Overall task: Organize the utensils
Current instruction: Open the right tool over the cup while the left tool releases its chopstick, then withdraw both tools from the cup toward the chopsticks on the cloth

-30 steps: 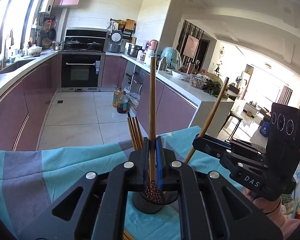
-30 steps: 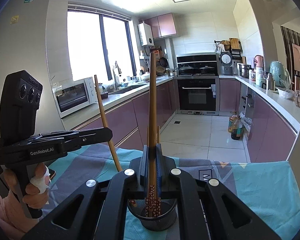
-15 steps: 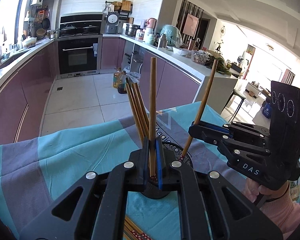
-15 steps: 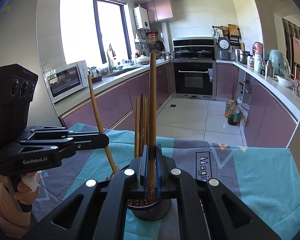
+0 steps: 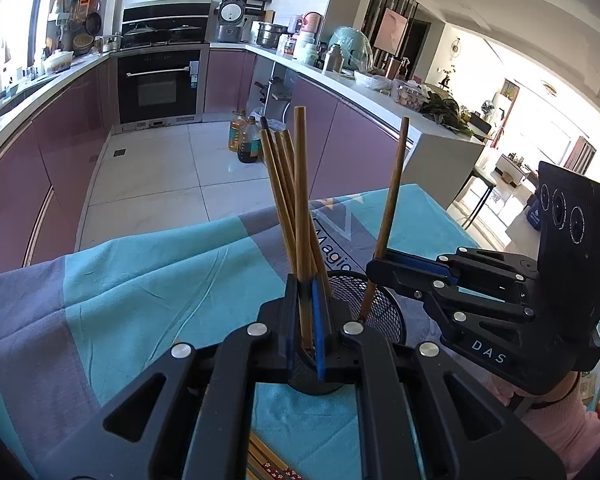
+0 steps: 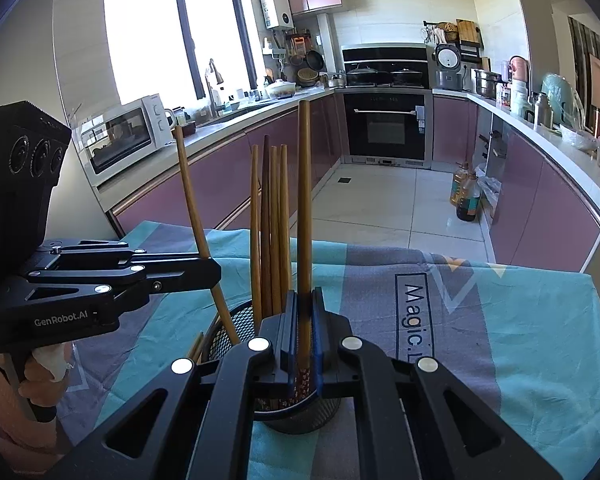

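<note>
Only left view shows loose chopsticks (image 5: 268, 466) below.

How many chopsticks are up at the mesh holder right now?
6: one clamped in the left gripper, one in the right gripper, four standing loose in the mesh holder. More lie on the cloth, partly hidden.

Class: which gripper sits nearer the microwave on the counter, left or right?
Left. The left gripper is on the microwave side of the mesh holder; the right gripper is farther over.
</note>
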Available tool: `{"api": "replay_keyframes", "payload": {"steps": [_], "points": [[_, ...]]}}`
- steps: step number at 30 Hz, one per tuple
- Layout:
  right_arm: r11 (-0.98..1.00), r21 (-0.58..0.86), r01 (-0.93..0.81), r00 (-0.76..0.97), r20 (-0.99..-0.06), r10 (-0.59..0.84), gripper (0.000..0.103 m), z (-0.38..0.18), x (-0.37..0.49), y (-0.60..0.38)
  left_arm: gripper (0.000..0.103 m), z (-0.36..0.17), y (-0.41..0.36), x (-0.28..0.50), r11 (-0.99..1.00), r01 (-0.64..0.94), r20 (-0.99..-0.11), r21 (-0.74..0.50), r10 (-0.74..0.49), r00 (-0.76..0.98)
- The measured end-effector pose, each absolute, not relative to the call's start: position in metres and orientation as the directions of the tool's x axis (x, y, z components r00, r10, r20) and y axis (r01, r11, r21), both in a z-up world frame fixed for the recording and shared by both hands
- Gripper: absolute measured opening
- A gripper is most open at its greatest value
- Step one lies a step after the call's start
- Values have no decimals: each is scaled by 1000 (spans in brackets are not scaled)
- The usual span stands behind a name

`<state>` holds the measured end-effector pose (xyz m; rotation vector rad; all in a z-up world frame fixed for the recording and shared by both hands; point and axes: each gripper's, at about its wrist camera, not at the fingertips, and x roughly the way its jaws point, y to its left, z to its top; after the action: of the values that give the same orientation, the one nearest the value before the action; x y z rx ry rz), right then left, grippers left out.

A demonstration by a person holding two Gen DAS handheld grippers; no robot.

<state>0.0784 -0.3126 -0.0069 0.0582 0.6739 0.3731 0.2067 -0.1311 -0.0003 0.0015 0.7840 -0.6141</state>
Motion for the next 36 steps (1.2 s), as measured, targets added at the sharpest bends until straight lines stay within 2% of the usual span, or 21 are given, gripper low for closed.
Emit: {"api": "replay_keyframes", "payload": {"steps": [6, 9, 12, 16, 19, 21, 25, 29, 36], "points": [[931, 198, -307, 720, -591, 364, 7, -8, 81, -315, 8, -7, -129, 208, 829, 508, -664, -233, -517, 540], [927, 214, -309, 720, -584, 375, 9, -8, 79, -317, 14, -7, -129, 206, 831, 504, -662, -238, -518, 542], [924, 220, -312, 723, -576, 381, 9, -7, 76, -319, 15, -4, -125, 200, 838, 501, -652, -219, -507, 564], [919, 226, -323, 733, -554, 394, 16, -2, 66, -320, 25, 6, -114, 186, 846, 495, -614, -197, -500, 610], [909, 232, -346, 738, -531, 416, 22, 3, 55, -320, 29, 13, -102, 174, 855, 488, -579, -174, -490, 652], [900, 231, -369, 739, -514, 435, 23, 6, 46, -318, 31, 15, -93, 165, 865, 476, -563, -159, -475, 676], [874, 234, -426, 728, -484, 485, 31, 11, 28, -310, 39, 14, -72, 148, 885, 445, -541, -138, -443, 714], [842, 231, -487, 690, -488, 534, 35, 5, 13, -298, 40, -2, -54, 134, 901, 414, -566, -128, -409, 716], [815, 253, -521, 600, -570, 561, 37, -29, 8, -271, 40, -54, -25, 116, 920, 369, -672, -132, -356, 649]]}}
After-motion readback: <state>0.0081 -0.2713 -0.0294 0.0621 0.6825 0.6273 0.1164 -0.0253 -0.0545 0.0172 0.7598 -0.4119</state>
